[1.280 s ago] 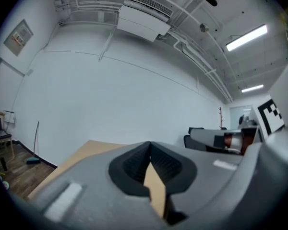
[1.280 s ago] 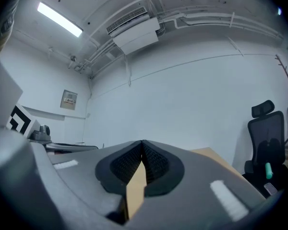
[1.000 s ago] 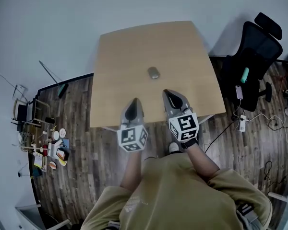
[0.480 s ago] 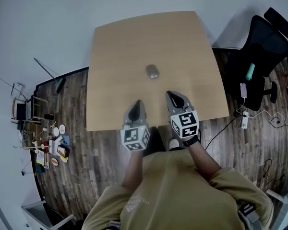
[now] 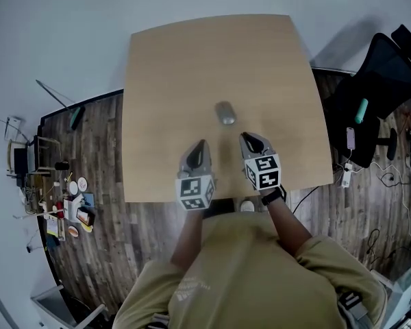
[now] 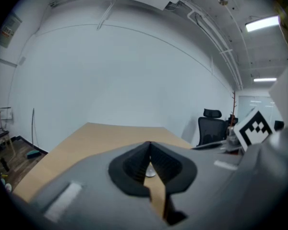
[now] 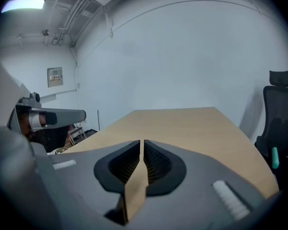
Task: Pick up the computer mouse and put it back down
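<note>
The computer mouse (image 5: 225, 113) lay flat on the wooden table (image 5: 171, 74), a little nearer the person's edge than the middle, with bare tabletop all round it. Nothing touched it. In the left gripper view it showed as a small grey shape (image 6: 150, 172) seen through the gap below the jaw tips, out ahead on the table rather than between the pads.

The right gripper (image 5: 247, 138) hovered just short of the mouse and slightly to its right, pointing away from the person. Its jaws stood almost together – only a thin slit showed between the ribbed pads (image 7: 156, 164) – and held nothing. The left gripper (image 5: 201, 145) hung beside it, a bit further back from the mouse. Its jaws met at the tips and were likewise empty. Both grippers were over the near part of the table, close to each other but apart.

Off the table's right corner stood a black office chair (image 5: 377, 74) on the dark plank floor (image 5: 103, 156), with a teal object (image 5: 360, 110) on its seat. To the left, by the pale wall (image 5: 55, 33), small clutter (image 5: 68, 211) sat on the floor – too small to tell apart.
</note>
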Motion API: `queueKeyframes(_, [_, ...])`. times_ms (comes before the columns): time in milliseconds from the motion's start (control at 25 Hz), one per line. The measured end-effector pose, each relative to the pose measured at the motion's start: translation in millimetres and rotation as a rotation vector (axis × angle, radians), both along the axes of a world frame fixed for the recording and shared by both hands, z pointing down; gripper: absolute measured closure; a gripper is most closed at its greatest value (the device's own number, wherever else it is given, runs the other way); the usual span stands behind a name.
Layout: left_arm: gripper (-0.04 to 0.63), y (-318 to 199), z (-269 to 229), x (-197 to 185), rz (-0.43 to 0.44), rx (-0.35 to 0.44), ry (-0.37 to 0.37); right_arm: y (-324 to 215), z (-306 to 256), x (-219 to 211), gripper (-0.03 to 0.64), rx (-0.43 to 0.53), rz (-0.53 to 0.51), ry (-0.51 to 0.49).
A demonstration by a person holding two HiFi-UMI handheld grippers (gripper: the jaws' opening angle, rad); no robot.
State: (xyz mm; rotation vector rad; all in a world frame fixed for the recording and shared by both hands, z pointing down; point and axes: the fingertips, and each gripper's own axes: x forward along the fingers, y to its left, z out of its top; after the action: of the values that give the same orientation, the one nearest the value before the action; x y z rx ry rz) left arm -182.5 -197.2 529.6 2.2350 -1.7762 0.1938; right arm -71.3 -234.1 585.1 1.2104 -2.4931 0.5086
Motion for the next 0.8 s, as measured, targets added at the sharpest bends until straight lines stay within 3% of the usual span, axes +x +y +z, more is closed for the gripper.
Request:
queueKeyframes(320, [0.594,-49,36,-32,0.015,-0.089,0.027,-54,80,-37,0.533,-0.143,-0.027,0.099])
queueKeyframes(560, [0.594,-75,60,-48,0.013,-0.151,0.05,-88,137,-56,0.393,-0.256,-0.03,0.163])
queueKeyframes(800, [0.594,-86,80,-62,0.001,-0.197,0.064,-123,168,-67,0.276,-0.282,-0.006,0.211])
